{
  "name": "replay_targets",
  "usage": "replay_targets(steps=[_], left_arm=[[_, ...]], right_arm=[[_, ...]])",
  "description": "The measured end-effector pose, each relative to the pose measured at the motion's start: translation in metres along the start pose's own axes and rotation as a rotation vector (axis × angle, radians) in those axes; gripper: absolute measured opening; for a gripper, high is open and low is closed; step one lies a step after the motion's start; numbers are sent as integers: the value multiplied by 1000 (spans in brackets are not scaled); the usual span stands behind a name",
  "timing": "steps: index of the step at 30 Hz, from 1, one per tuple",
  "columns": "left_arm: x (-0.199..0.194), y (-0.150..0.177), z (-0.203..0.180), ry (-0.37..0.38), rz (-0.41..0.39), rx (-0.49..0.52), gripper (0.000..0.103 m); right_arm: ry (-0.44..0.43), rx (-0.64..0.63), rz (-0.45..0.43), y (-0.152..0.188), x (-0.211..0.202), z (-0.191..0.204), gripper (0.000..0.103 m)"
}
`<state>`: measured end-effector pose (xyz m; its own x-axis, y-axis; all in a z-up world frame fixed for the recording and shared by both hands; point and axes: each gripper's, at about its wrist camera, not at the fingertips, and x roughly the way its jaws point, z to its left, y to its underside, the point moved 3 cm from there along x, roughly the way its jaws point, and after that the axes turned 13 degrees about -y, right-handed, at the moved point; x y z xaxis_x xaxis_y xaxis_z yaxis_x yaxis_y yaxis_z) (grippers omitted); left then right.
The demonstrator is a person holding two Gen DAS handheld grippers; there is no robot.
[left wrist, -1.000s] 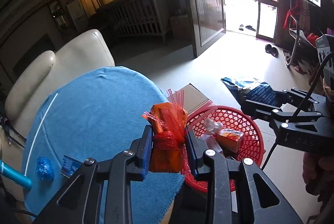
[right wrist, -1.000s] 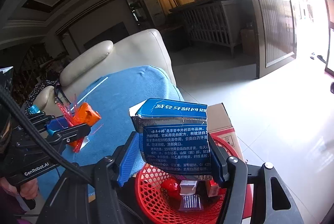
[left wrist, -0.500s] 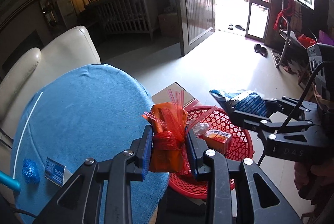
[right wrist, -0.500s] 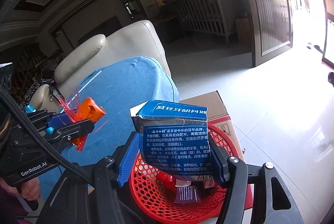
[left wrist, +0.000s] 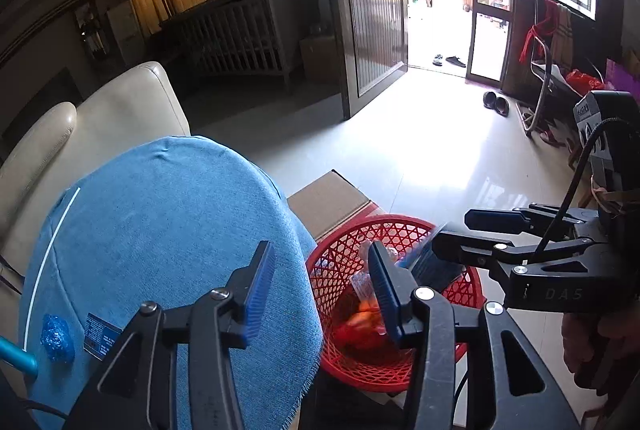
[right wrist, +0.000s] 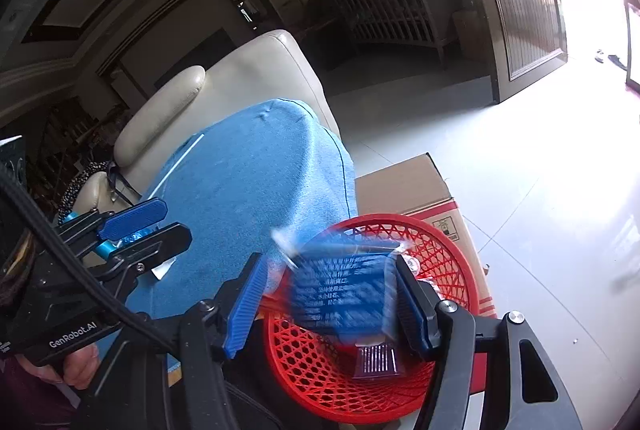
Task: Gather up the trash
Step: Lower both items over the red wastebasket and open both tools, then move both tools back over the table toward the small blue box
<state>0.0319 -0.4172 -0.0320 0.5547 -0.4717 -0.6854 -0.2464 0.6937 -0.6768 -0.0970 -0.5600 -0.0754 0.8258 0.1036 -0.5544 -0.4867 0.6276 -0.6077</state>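
On the cloth [left wrist: 168,230], a crumpled wrapper [left wrist: 57,337] and a card [left wrist: 101,334] remain: light, soft, best pinched across the middle. The left gripper [left wrist: 320,294] has just been opening; nothing is held. The right gripper [right wrist: 332,306] flanks a blurred blue box [right wrist: 344,290] over the basket [right wrist: 452,246], seemingly released.

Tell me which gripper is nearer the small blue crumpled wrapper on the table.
Left. The left gripper hangs at the table's basket-side edge, the wrapper at its far left. The right gripper is beyond, over the red basket.

red lattice basket [left wrist: 404,230], blue cloth [left wrist: 168,226], blue printed box [right wrist: 344,294]
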Motion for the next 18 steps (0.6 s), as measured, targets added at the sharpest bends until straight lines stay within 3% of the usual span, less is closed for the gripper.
replay_targets(steps=[18], left_arm=[[-1, 8, 13, -35, 7, -40, 51]], right_arm=[[-4, -2, -11, -2, 0, 5, 66]])
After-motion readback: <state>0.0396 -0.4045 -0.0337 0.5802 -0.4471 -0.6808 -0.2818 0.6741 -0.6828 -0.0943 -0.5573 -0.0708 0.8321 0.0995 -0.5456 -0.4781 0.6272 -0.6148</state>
